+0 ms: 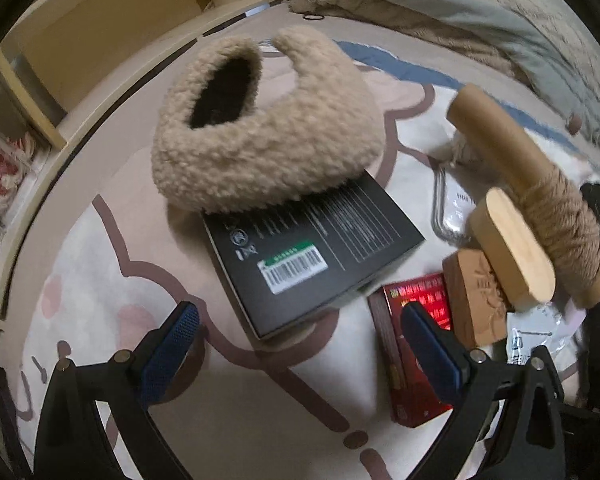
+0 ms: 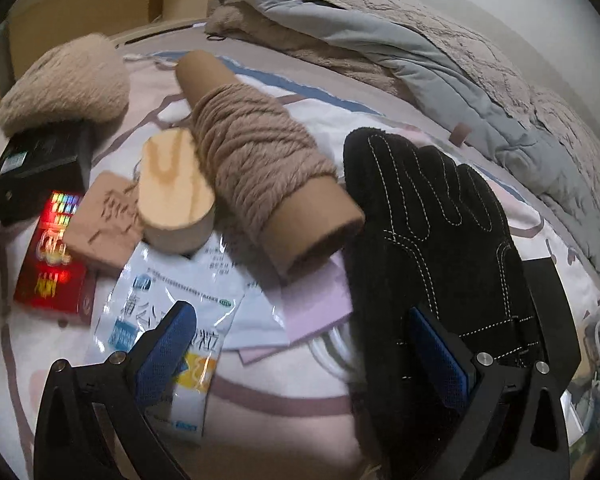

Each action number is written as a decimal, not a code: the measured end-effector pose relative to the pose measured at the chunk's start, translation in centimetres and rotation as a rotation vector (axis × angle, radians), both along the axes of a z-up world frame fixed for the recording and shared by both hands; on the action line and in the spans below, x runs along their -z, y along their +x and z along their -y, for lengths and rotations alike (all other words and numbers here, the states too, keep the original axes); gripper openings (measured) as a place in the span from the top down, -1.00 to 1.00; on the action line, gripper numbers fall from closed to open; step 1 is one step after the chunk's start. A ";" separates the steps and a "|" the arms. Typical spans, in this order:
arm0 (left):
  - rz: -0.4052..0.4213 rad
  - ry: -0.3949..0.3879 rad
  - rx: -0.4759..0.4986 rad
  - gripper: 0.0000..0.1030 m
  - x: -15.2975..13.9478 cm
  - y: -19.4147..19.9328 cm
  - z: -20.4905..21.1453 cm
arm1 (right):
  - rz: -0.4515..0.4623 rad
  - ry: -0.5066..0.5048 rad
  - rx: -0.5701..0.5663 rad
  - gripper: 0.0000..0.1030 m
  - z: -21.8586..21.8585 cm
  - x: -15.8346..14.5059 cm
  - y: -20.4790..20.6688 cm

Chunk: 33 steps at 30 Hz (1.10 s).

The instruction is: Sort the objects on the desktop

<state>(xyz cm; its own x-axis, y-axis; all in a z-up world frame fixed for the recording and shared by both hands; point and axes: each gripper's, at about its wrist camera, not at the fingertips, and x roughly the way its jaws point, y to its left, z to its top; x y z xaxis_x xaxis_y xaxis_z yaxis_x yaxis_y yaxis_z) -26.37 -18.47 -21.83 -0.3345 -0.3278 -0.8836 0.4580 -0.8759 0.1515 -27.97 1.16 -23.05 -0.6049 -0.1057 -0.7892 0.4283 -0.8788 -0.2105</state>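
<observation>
Left hand-held gripper (image 1: 300, 332) hangs wide open, holding nothing, black box (image 1: 316, 252) just ahead; right hand-held gripper (image 2: 304, 340) gapes empty beside black glove (image 2: 440, 240).

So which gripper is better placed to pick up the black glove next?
Right. The black glove lies directly ahead of the open right gripper, against its right finger; the left gripper faces the black box.

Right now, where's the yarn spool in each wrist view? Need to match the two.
Left wrist: yarn spool at right edge, lying diagonally, wound end nearer the camera.
Right wrist: yarn spool upper centre, left of the black glove.
Shared landmark: the oval wooden block beside the spool in both views.
</observation>
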 end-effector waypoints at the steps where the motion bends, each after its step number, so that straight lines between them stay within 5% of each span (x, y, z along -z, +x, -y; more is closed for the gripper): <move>1: 0.018 -0.036 0.013 -0.97 0.1 0.0 -0.4 | -0.006 0.006 -0.004 -1.00 -0.1 0.1 0.3; 6: 0.052 -0.121 0.021 -0.97 0.3 -0.4 -1.0 | -0.030 0.027 -0.016 -1.00 -0.1 0.6 1.6; 17: 0.015 -0.080 -0.184 -0.97 1.2 -1.1 0.6 | -0.024 0.033 -0.032 -1.00 -0.3 0.6 2.1; 28: 0.007 -0.073 -0.188 -1.00 2.8 -4.0 0.8 | -0.037 0.019 -0.043 -1.00 -0.5 0.6 2.5; 33: 0.009 0.021 -0.222 -1.00 3.7 -4.1 2.4 | -0.033 0.010 -0.058 -1.00 -0.7 0.6 2.8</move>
